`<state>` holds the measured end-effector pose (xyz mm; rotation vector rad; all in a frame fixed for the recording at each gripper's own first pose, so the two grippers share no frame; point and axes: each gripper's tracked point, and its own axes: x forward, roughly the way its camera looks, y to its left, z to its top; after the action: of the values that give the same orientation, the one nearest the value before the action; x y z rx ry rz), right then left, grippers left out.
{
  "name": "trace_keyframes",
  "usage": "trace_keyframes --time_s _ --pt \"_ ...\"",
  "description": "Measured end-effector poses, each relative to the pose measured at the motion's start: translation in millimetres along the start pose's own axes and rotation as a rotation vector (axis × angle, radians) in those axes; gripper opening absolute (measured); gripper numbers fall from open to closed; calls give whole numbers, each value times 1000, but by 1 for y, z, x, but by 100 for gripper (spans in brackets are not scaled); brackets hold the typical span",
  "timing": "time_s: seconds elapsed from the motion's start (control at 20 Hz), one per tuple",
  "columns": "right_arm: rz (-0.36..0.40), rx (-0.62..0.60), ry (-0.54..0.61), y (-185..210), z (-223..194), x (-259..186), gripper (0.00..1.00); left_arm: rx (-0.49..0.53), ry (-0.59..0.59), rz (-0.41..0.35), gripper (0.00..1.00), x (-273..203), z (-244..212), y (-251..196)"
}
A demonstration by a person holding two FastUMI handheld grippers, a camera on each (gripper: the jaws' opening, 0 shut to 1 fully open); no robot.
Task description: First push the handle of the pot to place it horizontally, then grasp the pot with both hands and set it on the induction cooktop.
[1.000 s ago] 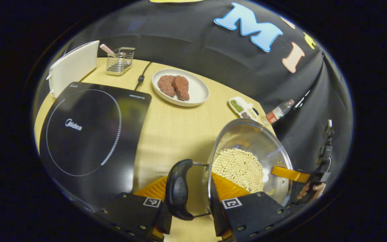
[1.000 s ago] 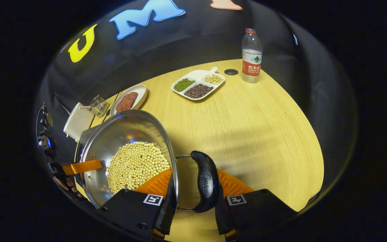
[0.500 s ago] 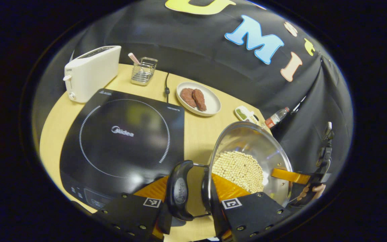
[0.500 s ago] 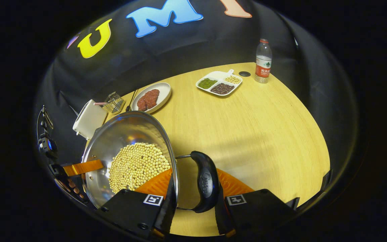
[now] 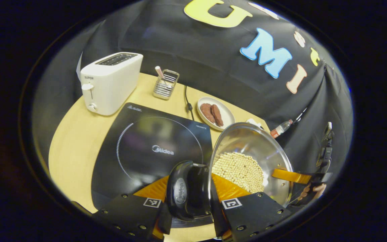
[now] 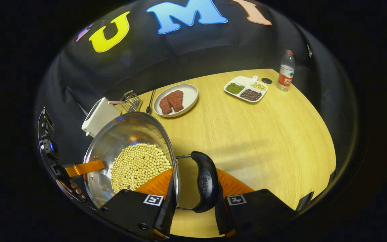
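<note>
The pot (image 5: 250, 158), shiny steel, holds pale beans; my left gripper (image 5: 188, 208) and right gripper (image 6: 193, 208) each clamp a black "Midea" handle (image 5: 179, 190).

- A white toaster (image 5: 111, 82) stood at the far left of the wooden table (image 6: 264, 134).
- Just beside it sat a small wire basket (image 5: 165, 85) with a pink-handled stick poking out.
- A black power cord (image 5: 188, 104) ran across the table toward the booth wall.
- A white oval plate (image 6: 176, 99) carried two reddish-brown meat patties (image 6: 171, 101), side by side and touching.
- A white divided tray (image 6: 246, 89) held green, dark and pale beans in separate compartments.
- A water bottle (image 6: 286, 71) with a red cap stood upright near that tray.
</note>
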<state>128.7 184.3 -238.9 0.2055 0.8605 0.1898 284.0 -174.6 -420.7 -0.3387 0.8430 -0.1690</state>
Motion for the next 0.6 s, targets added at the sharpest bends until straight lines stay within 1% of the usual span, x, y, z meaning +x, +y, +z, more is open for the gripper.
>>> trace_keyframes --time_s 0.1,0.15,0.35,0.4,0.45,0.5,0.55,0.6 --pt "8 7 9 19 0 8 54 -2 -14 22 50 0 1 1" --pt "17 10 8 29 2 13 51 -8 -22 30 50 0 2 0" --pt "51 1 4 64 9 27 51 -34 -40 55 50 4 -4 -4" --pt "55 -2 3 69 11 30 51 -38 -44 57 46 4 -4 -3" --pt "60 -5 3 75 13 33 51 -41 -49 60 54 4 -6 -3" --pt "62 -6 1 81 15 37 51 -42 -54 60 46 4 -5 -2" --pt "64 -6 -1 85 16 40 51 -44 -57 60 46 5 -5 -2" --pt "65 -1 1 88 17 44 51 -43 -57 60 54 4 -4 -1"
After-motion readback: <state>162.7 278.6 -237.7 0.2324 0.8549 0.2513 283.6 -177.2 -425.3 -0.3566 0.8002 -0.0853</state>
